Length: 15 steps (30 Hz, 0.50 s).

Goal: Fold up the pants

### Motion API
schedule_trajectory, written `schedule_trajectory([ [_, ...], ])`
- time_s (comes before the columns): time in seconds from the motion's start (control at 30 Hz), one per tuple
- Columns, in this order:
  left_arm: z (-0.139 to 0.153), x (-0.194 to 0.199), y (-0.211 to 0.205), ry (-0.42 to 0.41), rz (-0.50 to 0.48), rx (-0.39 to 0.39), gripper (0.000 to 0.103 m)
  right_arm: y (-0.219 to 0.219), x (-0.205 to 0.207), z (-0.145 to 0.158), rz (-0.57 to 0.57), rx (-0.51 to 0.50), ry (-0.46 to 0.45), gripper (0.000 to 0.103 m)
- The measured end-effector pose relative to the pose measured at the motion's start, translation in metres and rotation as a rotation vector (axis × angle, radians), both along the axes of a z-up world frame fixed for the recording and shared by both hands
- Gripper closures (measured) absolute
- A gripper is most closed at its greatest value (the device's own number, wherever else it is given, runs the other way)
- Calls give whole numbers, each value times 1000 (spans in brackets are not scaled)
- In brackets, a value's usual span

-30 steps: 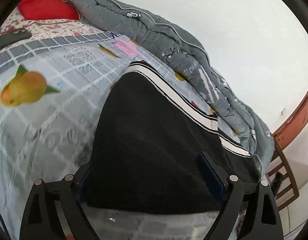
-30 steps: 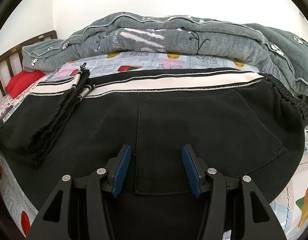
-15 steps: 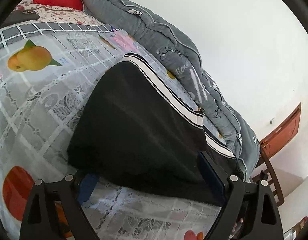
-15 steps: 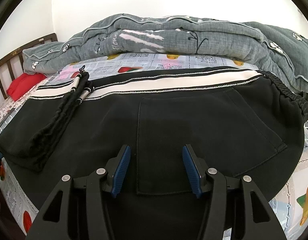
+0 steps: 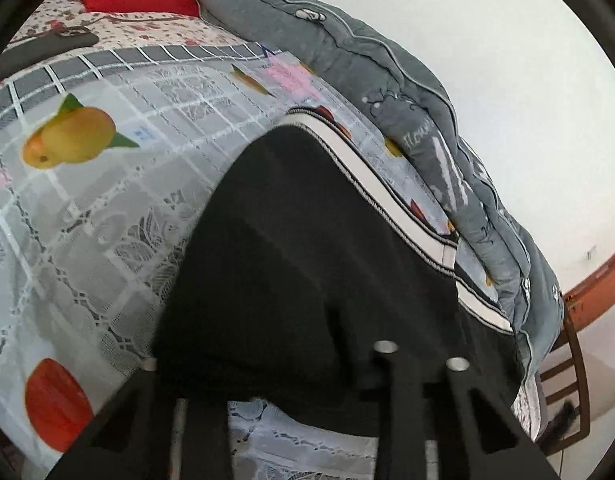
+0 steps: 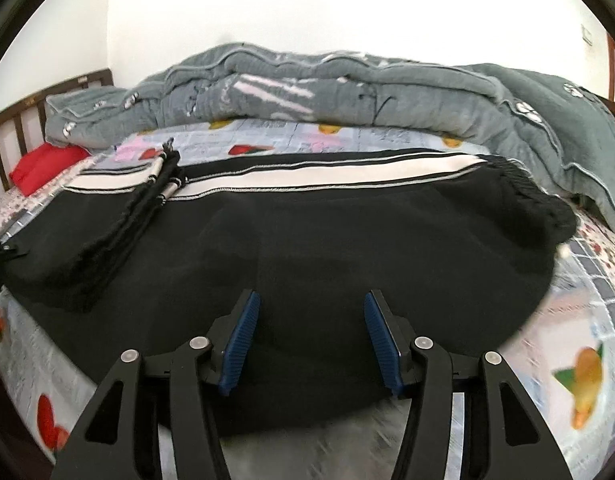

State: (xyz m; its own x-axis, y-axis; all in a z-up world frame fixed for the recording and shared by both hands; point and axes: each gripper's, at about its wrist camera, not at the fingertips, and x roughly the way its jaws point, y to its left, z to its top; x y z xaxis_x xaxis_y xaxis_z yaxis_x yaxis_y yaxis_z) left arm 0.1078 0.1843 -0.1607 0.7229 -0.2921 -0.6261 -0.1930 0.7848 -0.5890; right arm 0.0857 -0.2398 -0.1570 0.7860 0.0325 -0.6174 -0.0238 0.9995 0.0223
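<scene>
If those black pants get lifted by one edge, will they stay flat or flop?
Probably flop: the black pants lie soft and creased on the bed sheet, and bunch where the left gripper has just closed on their edge. Thick-looking fabric suggests some weight. The drawstring would likely dangle.

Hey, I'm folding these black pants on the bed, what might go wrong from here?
The left gripper has just been closing on the pants edge; it may pinch only the top layer. The drawstring lies loose across the leg and could get folded inside.
</scene>
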Motion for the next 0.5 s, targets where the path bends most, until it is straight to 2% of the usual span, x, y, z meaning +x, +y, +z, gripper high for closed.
schedule_trajectory([
  [0.07,17,1,-8,-36,-2,52,85,-13,-12,4,-25,2,-7,49],
  [0.13,42,2,-26,-70,-2,147,85,-28,-22,8,-49,-1,-11,49],
  [0.2,67,6,-53,-109,-14,249,86,-48,-32,12,-92,7,-12,49],
  [0.33,100,17,-116,-175,-70,376,86,-84,-54,24,-206,29,-48,49],
  [0.5,114,29,-193,-231,-170,484,86,-116,-82,39,-282,4,-109,49],
])
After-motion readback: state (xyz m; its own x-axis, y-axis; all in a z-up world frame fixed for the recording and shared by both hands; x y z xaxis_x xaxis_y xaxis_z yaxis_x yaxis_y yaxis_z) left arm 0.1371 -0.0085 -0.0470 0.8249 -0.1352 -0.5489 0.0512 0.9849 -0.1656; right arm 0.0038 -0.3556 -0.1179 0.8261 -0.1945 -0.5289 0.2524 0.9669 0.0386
